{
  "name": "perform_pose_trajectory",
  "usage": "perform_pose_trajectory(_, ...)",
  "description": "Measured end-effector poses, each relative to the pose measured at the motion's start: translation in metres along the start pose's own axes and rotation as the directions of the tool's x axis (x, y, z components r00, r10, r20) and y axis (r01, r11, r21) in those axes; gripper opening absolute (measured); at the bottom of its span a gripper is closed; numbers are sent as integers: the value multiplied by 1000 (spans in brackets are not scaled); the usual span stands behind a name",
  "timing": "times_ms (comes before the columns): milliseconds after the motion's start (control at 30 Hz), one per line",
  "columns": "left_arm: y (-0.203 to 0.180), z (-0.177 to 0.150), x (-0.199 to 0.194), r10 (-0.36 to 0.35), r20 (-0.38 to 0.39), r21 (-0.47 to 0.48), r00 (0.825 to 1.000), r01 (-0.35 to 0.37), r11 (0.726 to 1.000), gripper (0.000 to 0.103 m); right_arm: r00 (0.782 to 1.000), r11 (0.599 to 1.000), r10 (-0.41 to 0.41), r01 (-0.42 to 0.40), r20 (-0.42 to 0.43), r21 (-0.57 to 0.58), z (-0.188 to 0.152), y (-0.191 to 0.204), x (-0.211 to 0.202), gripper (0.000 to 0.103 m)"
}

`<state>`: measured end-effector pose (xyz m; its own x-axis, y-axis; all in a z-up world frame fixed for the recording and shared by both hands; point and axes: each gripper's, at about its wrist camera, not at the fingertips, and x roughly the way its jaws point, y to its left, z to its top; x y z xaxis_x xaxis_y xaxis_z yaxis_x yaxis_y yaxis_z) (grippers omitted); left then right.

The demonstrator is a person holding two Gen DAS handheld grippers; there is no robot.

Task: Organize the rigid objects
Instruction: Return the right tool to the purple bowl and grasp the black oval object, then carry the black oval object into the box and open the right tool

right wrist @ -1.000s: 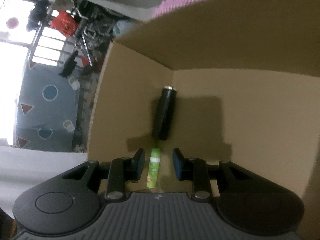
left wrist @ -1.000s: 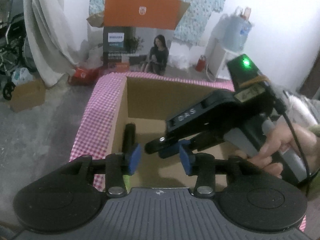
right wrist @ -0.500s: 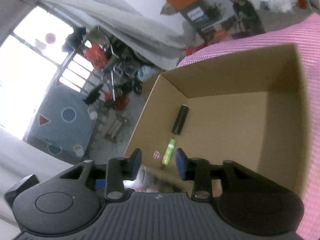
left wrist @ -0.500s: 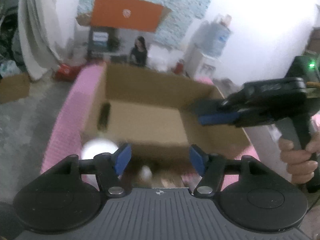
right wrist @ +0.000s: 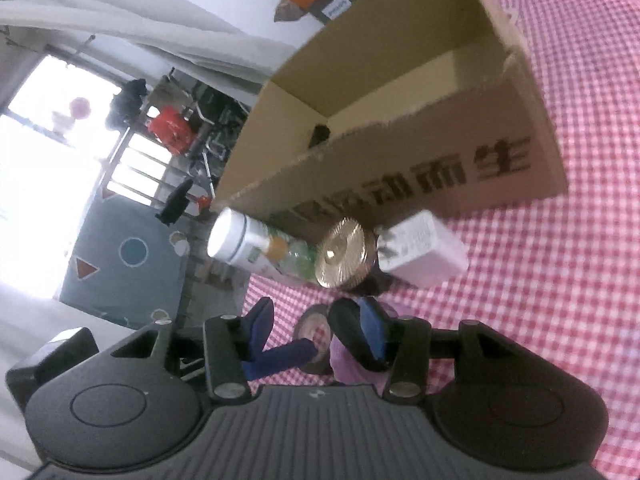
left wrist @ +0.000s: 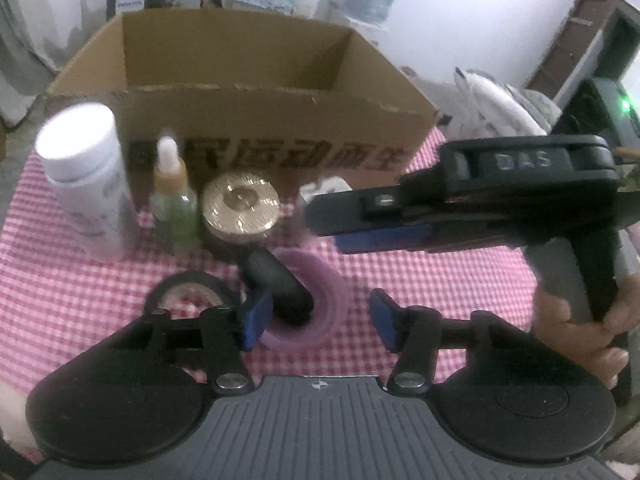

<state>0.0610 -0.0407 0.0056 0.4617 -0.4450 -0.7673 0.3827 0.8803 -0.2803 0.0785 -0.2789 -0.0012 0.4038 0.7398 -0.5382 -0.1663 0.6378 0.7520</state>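
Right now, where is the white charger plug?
In the right wrist view the white charger plug lies on the checked cloth, close against the front wall of the cardboard box, just right of the gold-lidded jar.

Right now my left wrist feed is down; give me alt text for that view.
The open left gripper hovers over a purple tape roll with a black cylinder on it. Behind stand a white bottle, dropper bottle, gold-lidded jar and cardboard box; the right gripper reaches in.

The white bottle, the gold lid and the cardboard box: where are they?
white bottle [left wrist: 80, 168]: left wrist view, on its side wall.
gold lid [left wrist: 240, 208]: left wrist view, on its top face.
cardboard box [left wrist: 280, 120]: left wrist view, on its front wall.
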Motion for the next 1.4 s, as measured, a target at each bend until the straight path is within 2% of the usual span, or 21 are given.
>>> perform_pose_trajectory(300, 3, -5, 21, 6, -50, -21, 999, -7, 1000, 48, 995, 997, -78, 79, -63, 25, -8, -4, 37, 51)
perform_pose_trajectory(600, -6, 4, 34, 25, -49, 10, 998, -24, 1000, 49, 989, 990, -140, 140, -39, 6, -16, 4, 45, 50)
perform_pose_trajectory(733, -6, 8, 43, 29, -58, 5, 998, -28, 1000, 50, 991, 992, -127, 128, -38, 16, -17, 1, 47, 50)
perform_pose_trajectory(967, 5, 10, 48, -22, -52, -42, 998, 20, 999, 50, 996, 996, -87, 88, -30, 31, -20, -8, 39, 48)
perform_pose_trajectory(1167, 5, 2, 41, -31, -27, -5, 999, 31, 1000, 43, 995, 995, -100, 101, -18, 25, -21, -12, 37, 41)
perform_pose_trajectory(1267, -1, -1, 40, -15, -16, 19, 1000, 16, 1000, 29, 994, 994, -108, 109, -15, 30, -22, -14, 36, 39)
perform_pose_trajectory(1400, -8, -3, 43, 1, -13, 35, 1000, 0, 999, 29, 994, 993, -109, 109, -7, 37, -23, -19, 34, 34)
